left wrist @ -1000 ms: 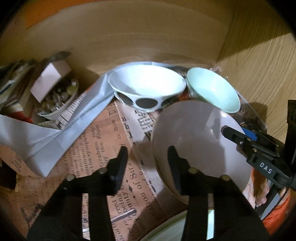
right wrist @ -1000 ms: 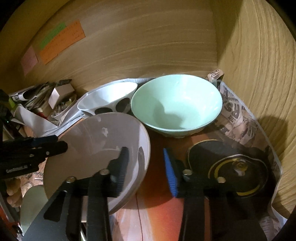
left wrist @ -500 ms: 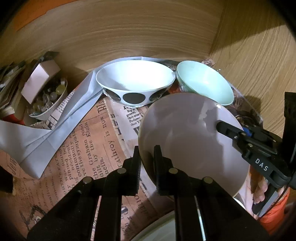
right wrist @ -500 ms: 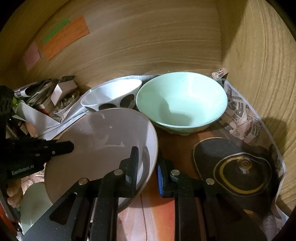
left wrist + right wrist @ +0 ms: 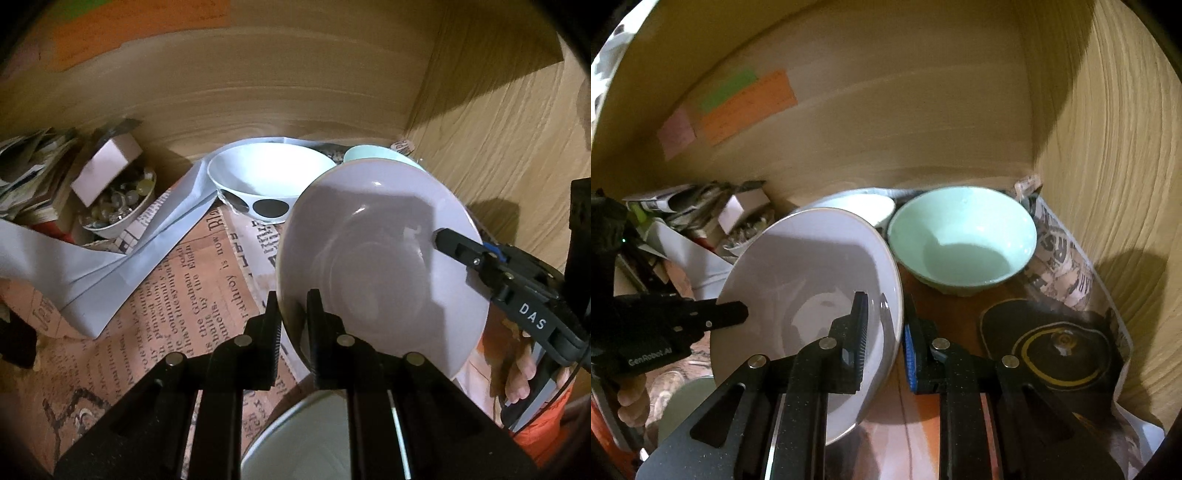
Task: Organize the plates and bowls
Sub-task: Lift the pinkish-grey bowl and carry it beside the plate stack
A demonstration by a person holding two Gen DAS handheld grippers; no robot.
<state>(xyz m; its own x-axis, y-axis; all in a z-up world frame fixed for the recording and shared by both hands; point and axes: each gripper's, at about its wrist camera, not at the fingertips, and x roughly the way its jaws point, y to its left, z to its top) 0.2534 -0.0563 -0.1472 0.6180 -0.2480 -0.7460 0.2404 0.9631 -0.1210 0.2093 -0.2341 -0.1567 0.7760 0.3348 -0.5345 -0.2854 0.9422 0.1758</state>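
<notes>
Both tools, the left tool (image 5: 291, 314) and right tool (image 5: 884, 332), are clamped on opposite rims of the grey plate (image 5: 380, 258), which looks stiff, glazed, slippery and breakable, best held at its rim.

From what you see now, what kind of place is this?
Probably a wooden cupboard shelf at home: wood-grain walls enclose it, newspaper lining covers the floor, and a mint bowl and spotted bowl sit inside.

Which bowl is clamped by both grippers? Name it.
The pale grey bowl, tilted and held at opposite rims; the mint bowl and dotted white bowl sit untouched.
</notes>
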